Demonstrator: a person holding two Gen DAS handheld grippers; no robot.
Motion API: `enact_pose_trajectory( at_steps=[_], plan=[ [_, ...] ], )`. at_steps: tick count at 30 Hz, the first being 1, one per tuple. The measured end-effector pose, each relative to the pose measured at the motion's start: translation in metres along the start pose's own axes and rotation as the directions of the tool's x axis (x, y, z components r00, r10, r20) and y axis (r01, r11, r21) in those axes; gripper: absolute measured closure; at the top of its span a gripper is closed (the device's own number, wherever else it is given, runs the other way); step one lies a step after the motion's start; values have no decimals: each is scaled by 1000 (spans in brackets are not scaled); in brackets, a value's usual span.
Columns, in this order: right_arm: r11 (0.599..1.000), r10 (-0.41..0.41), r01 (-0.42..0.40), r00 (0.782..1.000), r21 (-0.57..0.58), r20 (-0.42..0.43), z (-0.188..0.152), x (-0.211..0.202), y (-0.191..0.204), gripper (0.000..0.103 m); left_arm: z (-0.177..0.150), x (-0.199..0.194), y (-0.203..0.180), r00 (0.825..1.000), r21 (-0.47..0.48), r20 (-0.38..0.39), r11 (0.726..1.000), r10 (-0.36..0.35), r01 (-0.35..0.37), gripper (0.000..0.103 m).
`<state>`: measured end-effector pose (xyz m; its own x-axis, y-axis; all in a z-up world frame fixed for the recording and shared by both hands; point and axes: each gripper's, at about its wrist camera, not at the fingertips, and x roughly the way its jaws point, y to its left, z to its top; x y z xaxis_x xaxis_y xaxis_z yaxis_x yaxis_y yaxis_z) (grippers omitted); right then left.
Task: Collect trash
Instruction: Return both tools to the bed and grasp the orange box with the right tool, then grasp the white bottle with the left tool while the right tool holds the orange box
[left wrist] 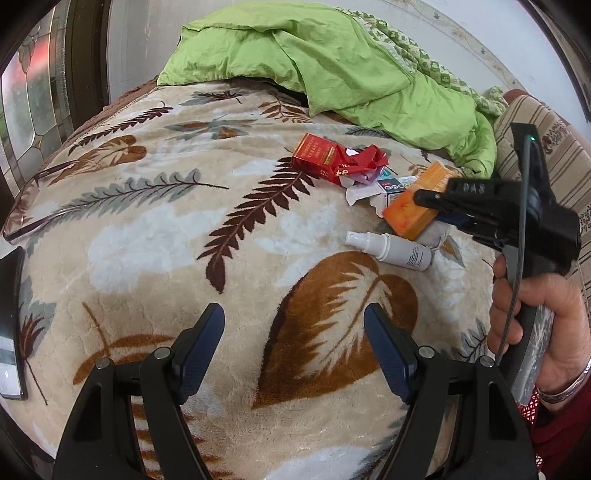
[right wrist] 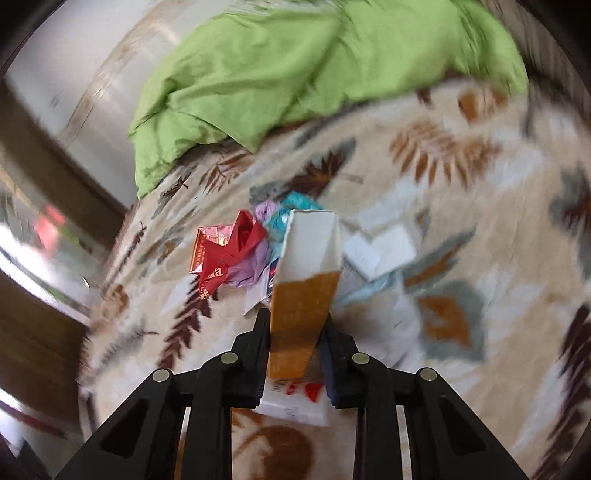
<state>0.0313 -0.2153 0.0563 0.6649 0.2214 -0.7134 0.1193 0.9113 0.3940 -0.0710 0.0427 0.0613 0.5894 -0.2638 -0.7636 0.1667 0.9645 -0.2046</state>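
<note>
The right gripper (right wrist: 295, 332) clamped the orange box (right wrist: 301, 314), the left gripper (left wrist: 293, 347) gaped wide and empty, and the red pack (left wrist: 316, 157), white spray bottle (left wrist: 391, 251) and scraps remained on the blanket (left wrist: 147, 240).

I am over a bed whose blanket (left wrist: 147, 236) is beige plush, printed with brown, grey and rust leaves, and covers all I can see of it. A rumpled green quilt (left wrist: 332, 70) lies heaped along the bed's far edge, against a pale wall (left wrist: 140, 33). Past the bed's left edge stands a dark wooden frame (left wrist: 86, 48) holding patterned glass (left wrist: 26, 92) that lets in daylight. A striped cushion (left wrist: 557, 147) sits at the far right corner.
</note>
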Motion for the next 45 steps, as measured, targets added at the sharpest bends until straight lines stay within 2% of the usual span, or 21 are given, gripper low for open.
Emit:
enact_pose_trajectory(
  at_steps=[4, 6, 9, 13, 19, 26, 29, 31, 34, 36, 42, 45],
  plan=[
    [985, -64, 67, 998, -156, 24, -9, -2, 5, 78, -1, 1, -2, 1000, 1, -7, 1000, -5, 5, 26],
    [982, -50, 51, 999, -184, 6, -17, -4, 6, 79, -1, 0, -1, 1000, 1, -8, 1000, -6, 6, 26],
    [989, 28, -34, 999, -147, -39, -30, -15, 4, 79, 0, 2, -1, 1000, -16, -18, 1000, -19, 18, 26],
    [986, 143, -150, 985, -72, -94, -48, -31, 1, 79, 1, 5, -4, 999, -30, -36, 999, -40, 39, 26],
    [987, 121, -119, 993, -110, 9, -61, -82, -3, 79, 16, 18, -23, 998, 4, -39, 999, -48, 48, 26],
    [989, 82, -73, 994, -128, 66, -74, -116, -27, 79, 38, 59, -55, 997, 55, -82, 998, 6, -2, 28],
    [992, 69, -60, 995, -115, 72, -80, -120, -38, 79, 39, 78, -69, 991, 99, -99, 992, 86, -77, 43],
    [993, 70, -63, 995, -99, 74, -82, -123, -46, 79, 38, 89, -71, 987, 99, -123, 991, 102, -90, 59],
    [994, 72, -65, 994, -87, 80, -86, -128, -53, 79, 32, 94, -70, 984, 124, -107, 984, 144, -130, 70],
    [994, 76, -69, 993, -84, 85, -88, -131, -54, 79, 26, 89, -70, 985, 145, -86, 980, 150, -137, 74],
    [991, 95, -86, 991, -101, 91, -97, -141, -46, 79, 2, 59, -57, 997, 112, -45, 992, 62, -56, 74],
    [989, 103, -92, 990, -116, 92, -104, -147, -40, 79, -11, 40, -55, 999, 120, -23, 992, 43, -40, 74]
  ],
)
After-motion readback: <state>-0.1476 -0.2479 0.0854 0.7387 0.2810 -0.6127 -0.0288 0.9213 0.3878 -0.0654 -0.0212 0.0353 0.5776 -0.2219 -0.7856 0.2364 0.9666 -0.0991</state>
